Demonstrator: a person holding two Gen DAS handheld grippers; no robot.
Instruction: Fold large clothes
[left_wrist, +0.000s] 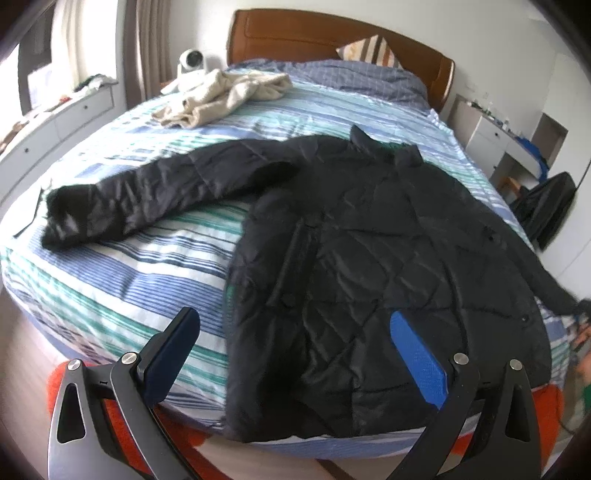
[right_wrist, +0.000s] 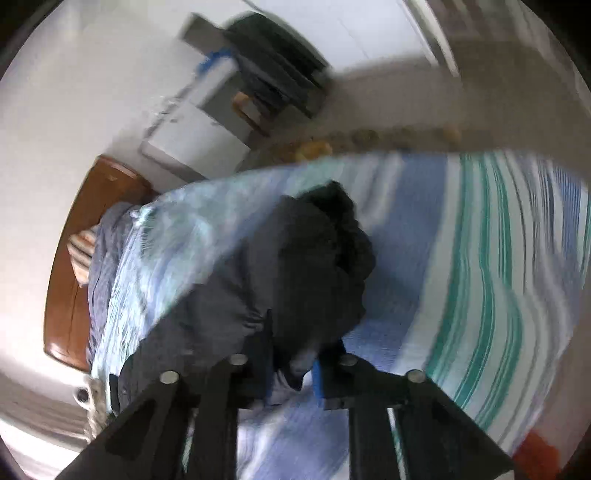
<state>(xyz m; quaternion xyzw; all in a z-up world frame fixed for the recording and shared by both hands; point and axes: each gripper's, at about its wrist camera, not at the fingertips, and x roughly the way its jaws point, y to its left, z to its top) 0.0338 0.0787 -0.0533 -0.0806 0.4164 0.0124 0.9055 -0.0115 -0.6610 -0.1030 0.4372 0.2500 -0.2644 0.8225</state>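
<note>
A black quilted jacket (left_wrist: 362, 266) lies spread on the striped bed (left_wrist: 122, 273), its hem at the near edge and one sleeve (left_wrist: 147, 192) stretched to the left. My left gripper (left_wrist: 295, 354) is open and empty above the hem. In the right wrist view, my right gripper (right_wrist: 293, 369) is shut on the other sleeve's cuff (right_wrist: 317, 266), held just above the bed cover (right_wrist: 461, 258). That view is blurred by motion. The right gripper also shows at the far right of the left wrist view (left_wrist: 580, 310).
A beige garment (left_wrist: 225, 92) lies crumpled near the wooden headboard (left_wrist: 332, 37), beside a striped pillow (left_wrist: 369, 51). White drawers (left_wrist: 55, 125) stand left of the bed, a white nightstand (left_wrist: 491, 136) and a black bag (left_wrist: 550, 206) to its right.
</note>
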